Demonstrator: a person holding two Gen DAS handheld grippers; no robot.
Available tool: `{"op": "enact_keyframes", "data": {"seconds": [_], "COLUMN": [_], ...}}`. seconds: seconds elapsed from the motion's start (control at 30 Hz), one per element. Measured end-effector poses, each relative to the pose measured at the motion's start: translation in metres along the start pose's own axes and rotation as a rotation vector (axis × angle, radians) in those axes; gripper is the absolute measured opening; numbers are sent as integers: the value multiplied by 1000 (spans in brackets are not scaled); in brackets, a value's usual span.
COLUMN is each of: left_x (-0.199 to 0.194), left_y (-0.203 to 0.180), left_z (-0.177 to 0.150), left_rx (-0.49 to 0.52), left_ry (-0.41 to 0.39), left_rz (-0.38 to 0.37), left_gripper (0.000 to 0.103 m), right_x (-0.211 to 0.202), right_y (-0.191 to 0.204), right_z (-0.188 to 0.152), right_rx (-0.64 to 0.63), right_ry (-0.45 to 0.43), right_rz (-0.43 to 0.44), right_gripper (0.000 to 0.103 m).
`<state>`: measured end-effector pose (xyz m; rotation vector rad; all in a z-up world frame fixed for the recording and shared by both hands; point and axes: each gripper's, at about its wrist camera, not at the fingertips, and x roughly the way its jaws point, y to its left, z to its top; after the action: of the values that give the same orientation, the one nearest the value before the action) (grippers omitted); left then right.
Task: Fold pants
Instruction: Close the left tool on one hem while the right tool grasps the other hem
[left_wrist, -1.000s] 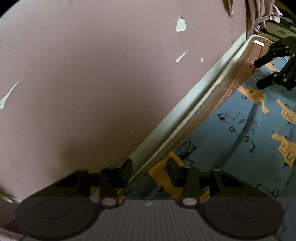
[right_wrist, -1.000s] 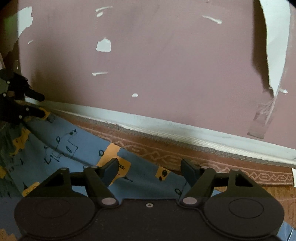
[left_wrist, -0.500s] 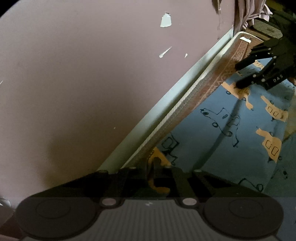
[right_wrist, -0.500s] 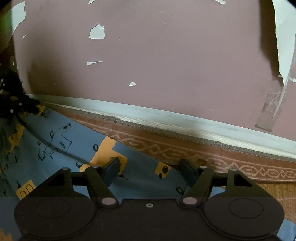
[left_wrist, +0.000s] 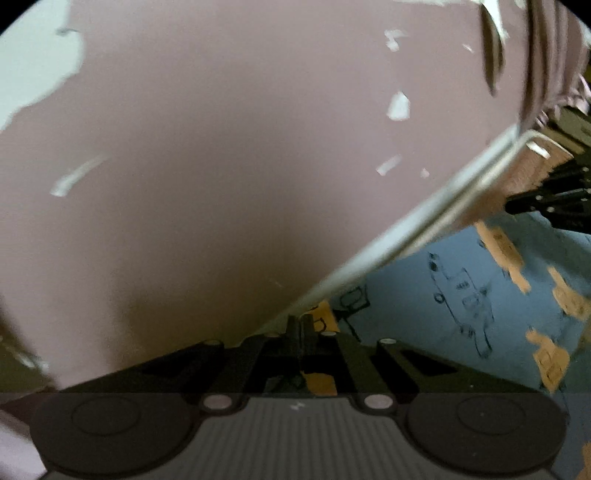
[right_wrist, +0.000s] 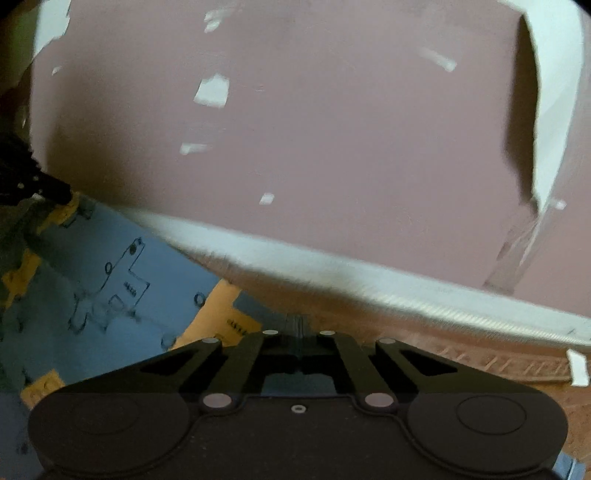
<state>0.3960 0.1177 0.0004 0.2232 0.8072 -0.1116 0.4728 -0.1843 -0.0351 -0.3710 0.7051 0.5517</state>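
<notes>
Grip change: right gripper (right_wrist: 295, 326), jaws apart half a second ago, now pinched onto the far edge of the pants (right_wrist: 110, 288); left gripper (left_wrist: 297, 325) clamped on the same edge. Both corners held, so a fold can likely begin. Pants lie on a mat (right_wrist: 480, 360) by the wall (right_wrist: 332, 129), running toward 9 o'clock. Blur hides the pinch; the rest is cut off.

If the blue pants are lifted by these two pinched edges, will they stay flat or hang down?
Probably they sag: the pants look thin and already wrinkle. Both the left gripper and the right gripper pinch only edges, so the middle likely droops.
</notes>
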Motion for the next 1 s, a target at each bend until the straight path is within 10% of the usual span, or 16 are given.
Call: {"op": "enact_keyframes", "data": {"seconds": [0.17,0.37,0.57,0.7,0.77,1.0], "left_x": [2,13,22,24,26,28], "left_y": [-2,-2,6,10,8,-1], "left_z": [-3,-3,-5,-5,-6,-1], "left_rx": [14,17,27,20,23,2], "left_ry": [-24,15,49,60,74,65], "left_rz": [73,55,46,29,34,83], "left_gripper": [0,10,34,19,7,0], "right_x": [8,16,25,20,17,7], "right_y": [-8,-22,-21,-15,-11,8], "right_z": [9,1,0,-2,-3,3], "right_rx": [45,128,74,44,21,-57], "right_ry": [-1,44,105,89,79,40], "right_rz": [6,112,148,146,143,27], "right_gripper": [0,53,61,45,17,2]}}
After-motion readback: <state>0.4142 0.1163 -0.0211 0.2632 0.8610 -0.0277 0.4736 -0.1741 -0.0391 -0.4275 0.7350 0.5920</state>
